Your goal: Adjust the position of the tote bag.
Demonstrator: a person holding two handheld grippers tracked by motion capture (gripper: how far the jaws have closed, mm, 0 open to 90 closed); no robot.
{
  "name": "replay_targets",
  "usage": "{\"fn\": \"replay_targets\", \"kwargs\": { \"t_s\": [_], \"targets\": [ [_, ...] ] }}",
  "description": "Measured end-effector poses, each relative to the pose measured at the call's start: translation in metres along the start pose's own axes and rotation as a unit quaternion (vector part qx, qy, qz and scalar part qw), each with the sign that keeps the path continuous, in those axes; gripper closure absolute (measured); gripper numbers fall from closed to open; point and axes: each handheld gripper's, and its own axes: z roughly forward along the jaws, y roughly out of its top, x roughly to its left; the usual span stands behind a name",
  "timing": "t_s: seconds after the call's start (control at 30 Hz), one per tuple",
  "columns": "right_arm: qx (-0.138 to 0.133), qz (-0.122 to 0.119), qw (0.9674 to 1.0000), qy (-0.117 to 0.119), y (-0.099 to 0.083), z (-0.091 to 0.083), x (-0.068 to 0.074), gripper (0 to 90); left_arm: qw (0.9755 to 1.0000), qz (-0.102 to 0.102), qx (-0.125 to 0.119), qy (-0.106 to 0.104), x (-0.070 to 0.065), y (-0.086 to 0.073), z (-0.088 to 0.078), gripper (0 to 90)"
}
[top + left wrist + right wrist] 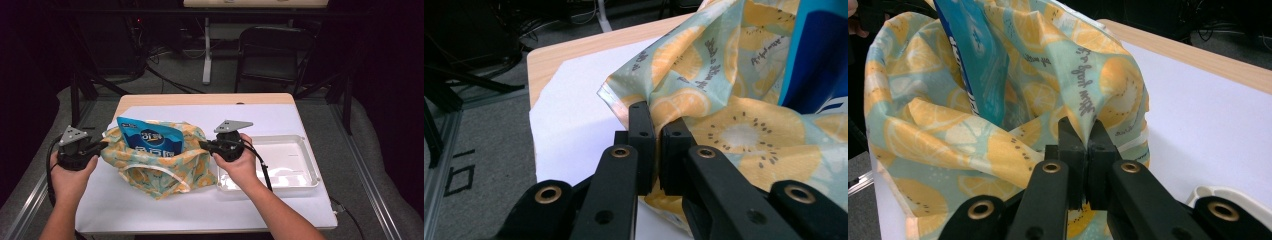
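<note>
A cloth bag [165,172] printed with yellow lemon slices on pale green stands open on the white sheet. A blue snack pouch [152,137] sticks upright out of its mouth. My left gripper [102,146] is at the bag's left rim. In the left gripper view the gripper [658,120] pinches a fold of the bag [734,130], with the pouch [819,60] behind. My right gripper [204,145] is at the bag's right rim. In the right gripper view it [1087,132] is shut on a fold of the bag [948,140], and the pouch [973,65] leans inside.
A clear plastic tray [305,167] lies right of the bag, close to my right hand; its corner [1228,197] shows in the right gripper view. The white sheet [200,207] covers the wooden table [200,99]. A dark chair [272,50] stands beyond the far edge.
</note>
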Motion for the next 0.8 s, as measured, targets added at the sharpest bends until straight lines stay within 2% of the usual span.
{"fn": "replay_targets", "kwargs": {
  "t_s": [0.3, 0.53, 0.8],
  "targets": [
    [0.005, 0.000, 1.0000, -0.006, -0.009, 0.004, -0.002, 87.1, 1.0000, -0.009, -0.002, -0.002, -0.003, -0.010, 0.009, 84.5],
    [-0.005, 0.005, 1.0000, 0.000, -0.015, 0.003, -0.001, 86.9, 0.9994, -0.024, -0.025, -0.006, -0.007, -0.019, 0.007, 83.7],
    [-0.021, 0.004, 0.9998, 0.001, -0.022, 0.002, 0.001, 84.9, 0.9989, -0.031, -0.033, -0.016, -0.010, -0.027, 0.006, 82.6]
  ]
}}
